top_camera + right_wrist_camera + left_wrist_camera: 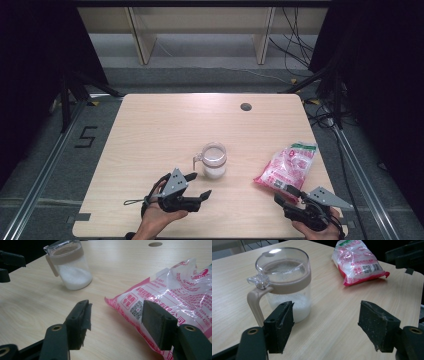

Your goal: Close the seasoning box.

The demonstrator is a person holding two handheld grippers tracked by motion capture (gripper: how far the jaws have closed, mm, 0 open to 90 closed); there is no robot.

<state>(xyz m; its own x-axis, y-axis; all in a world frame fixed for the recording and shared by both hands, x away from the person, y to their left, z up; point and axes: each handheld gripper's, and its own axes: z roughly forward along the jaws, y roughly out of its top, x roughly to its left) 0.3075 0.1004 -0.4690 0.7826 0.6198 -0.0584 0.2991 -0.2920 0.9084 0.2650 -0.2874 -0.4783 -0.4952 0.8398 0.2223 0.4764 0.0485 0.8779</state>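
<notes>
Lidded clear jar with white granules, beige handle

Wooden table with cable hole

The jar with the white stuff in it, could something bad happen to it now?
Maybe. The left gripper is open right beside the jar, near its handle, so a clumsy push could tip it and spill the white grains, if the lid isn't tight. The right gripper is open by the pink bag; its thin plastic might slip or tear when pinched.
</notes>
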